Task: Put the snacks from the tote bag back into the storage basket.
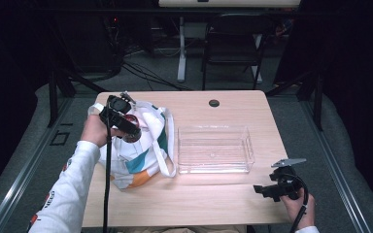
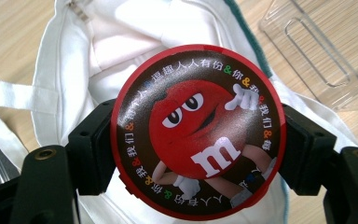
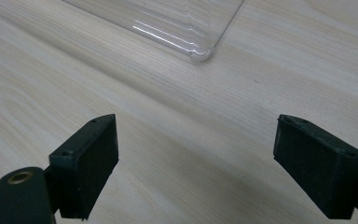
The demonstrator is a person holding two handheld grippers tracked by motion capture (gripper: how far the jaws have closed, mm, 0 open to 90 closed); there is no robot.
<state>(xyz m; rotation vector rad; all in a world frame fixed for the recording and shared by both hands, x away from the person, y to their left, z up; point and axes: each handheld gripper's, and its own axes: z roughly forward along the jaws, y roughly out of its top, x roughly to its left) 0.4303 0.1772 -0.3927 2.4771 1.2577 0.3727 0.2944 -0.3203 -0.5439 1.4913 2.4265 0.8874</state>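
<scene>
now left gripper (image 2: 198, 154) jaws clamped on round red candy tin (image 2: 198, 133) above white bag (image 1: 143, 145); right gripper (image 3: 196, 163) jaws wide apart over table (image 3: 168, 121), beside clear tray (image 3: 177, 23)

This looks like a lab or recording studio set up for data capture, not a home. A plain light-wood worktop (image 1: 223, 104) stands alone on grey carpet (image 1: 291, 121), with black curtains (image 1: 354, 73) hanging at three and nine o'clock and shutting the area off. At twelve o'clock stand a black folding chair (image 1: 233, 46) and the white leg of another desk (image 1: 181, 48); at eleven o'clock loose cables (image 1: 141, 70) run over the floor beside dark equipment. Metal floor rails (image 1: 337, 179) run past the worktop on either side.
</scene>
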